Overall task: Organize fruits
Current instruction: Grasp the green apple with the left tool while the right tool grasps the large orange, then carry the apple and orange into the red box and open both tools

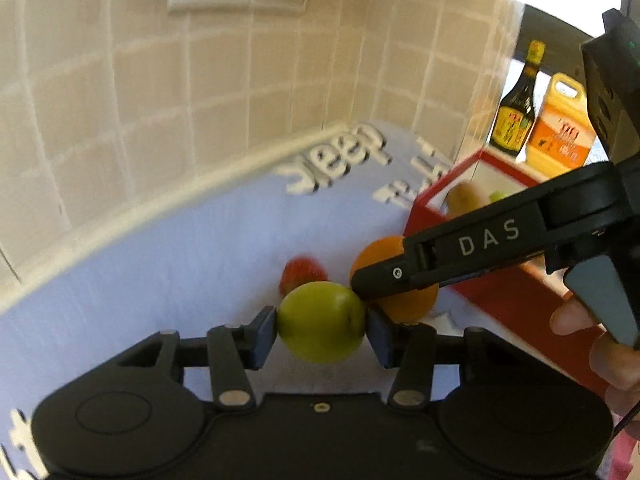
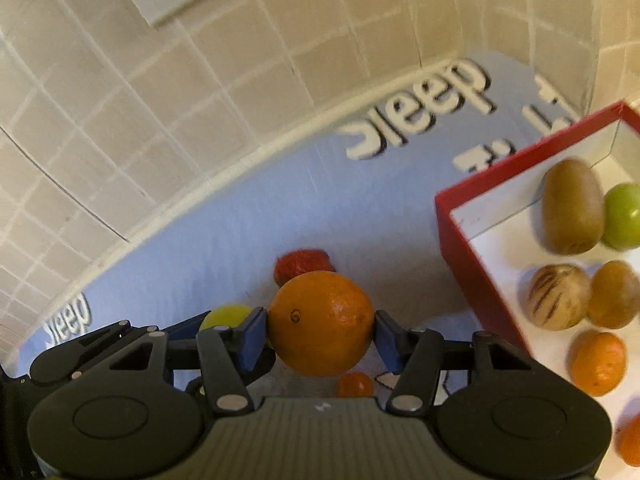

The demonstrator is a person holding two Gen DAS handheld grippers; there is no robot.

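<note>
Fruits are in play on both sides! Over the tabletop [image 1: 160,264], the left hand-held gripper [image 1: 322,326] clamps a green fruit [image 1: 322,322] across its middle — smooth, firm, likely slippery. At its 1 o'clock, the right hand-held gripper [image 2: 320,330] pinches the orange [image 2: 320,322] at its widest girth; heavier, I'd say, with grippy peel. A strawberry [image 2: 302,264] waits at 12 o'clock, soft, half hidden. At 3 o'clock the red box [image 2: 472,256] holds kiwis and mandarins, its far side cut off and blurred.
</note>
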